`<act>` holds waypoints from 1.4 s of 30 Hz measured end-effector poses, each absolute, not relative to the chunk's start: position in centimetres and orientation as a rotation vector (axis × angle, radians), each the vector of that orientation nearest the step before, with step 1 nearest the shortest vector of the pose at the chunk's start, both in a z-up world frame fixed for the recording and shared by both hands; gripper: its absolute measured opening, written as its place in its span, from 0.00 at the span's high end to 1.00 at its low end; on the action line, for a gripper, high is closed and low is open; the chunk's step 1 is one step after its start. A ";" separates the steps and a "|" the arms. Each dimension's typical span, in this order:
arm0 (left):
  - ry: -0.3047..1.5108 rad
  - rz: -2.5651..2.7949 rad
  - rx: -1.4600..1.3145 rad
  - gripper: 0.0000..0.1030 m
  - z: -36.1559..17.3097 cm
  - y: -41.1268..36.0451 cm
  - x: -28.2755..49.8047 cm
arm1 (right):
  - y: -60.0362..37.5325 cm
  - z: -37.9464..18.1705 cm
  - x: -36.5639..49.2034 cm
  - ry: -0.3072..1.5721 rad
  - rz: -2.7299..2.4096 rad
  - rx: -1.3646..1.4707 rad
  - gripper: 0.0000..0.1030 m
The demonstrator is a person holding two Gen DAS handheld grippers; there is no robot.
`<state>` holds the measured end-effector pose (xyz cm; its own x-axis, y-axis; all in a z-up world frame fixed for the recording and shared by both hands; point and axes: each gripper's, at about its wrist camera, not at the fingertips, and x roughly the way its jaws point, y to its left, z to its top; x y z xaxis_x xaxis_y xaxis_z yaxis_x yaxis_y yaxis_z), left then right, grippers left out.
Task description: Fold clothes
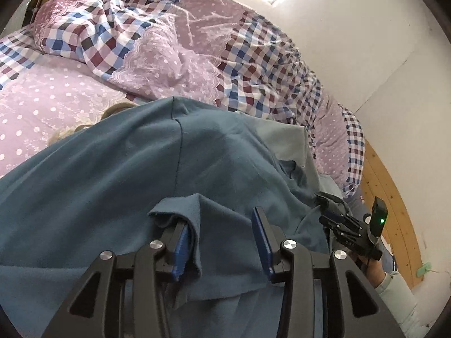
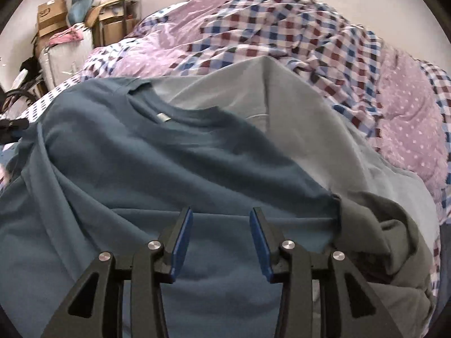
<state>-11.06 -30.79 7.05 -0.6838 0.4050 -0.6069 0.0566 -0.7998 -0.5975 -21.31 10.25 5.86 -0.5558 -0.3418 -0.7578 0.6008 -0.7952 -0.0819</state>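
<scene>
A teal T-shirt (image 1: 118,186) lies spread across the bed, its collar and label (image 2: 163,117) towards the far side. My left gripper (image 1: 218,217) is open low over the shirt's edge; a fold of teal cloth (image 1: 194,225) drapes over its left finger and more cloth lies between the jaws. My right gripper (image 2: 221,211) is open just above the shirt's body, nothing pinched. In the left wrist view the right gripper (image 1: 341,222) shows at the shirt's right edge, held by a hand in a pale sleeve (image 1: 394,284).
A light grey garment (image 2: 282,104) lies under the teal shirt, and a darker grey one (image 2: 380,225) is bunched at the right. A rumpled purple and checked quilt (image 1: 174,50) fills the far bed. Cardboard boxes (image 2: 53,14) stand by the wall. Wooden floor (image 1: 389,197) borders the bed.
</scene>
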 end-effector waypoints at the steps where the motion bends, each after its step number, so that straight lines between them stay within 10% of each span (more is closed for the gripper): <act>1: -0.891 2.571 -1.155 0.58 7.0 -30.8 -11.4 | 10.1 5.8 -21.3 0.452 -2.318 1.030 0.57; 5: -0.891 2.606 -1.120 0.99 7.5 -31.0 -11.5 | 9.6 5.5 -21.0 0.561 -2.280 0.990 0.57; 22: -0.741 2.655 -0.876 0.99 7.9 -31.3 -6.2 | 3.9 0.5 -20.6 1.221 -1.908 0.922 0.59; 25: -0.718 2.665 -0.880 0.99 8.2 -31.2 -6.2 | 3.9 0.6 -20.7 1.271 -1.943 0.919 1.00; 36: -0.696 2.675 -0.873 0.99 8.6 -31.3 -6.2 | 7.2 3.6 -22.7 1.076 -2.004 0.979 1.00; 42: -0.718 2.661 -0.862 0.99 8.2 -31.4 -5.8 | 6.1 2.3 -23.1 1.175 -1.865 1.038 0.63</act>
<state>-5.79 -31.37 8.25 -0.7929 0.3771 -0.4787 -0.0854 -0.8465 -0.5255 -23.14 6.13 2.33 -0.4420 -0.1344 -0.8869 0.8579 -0.3520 -0.3743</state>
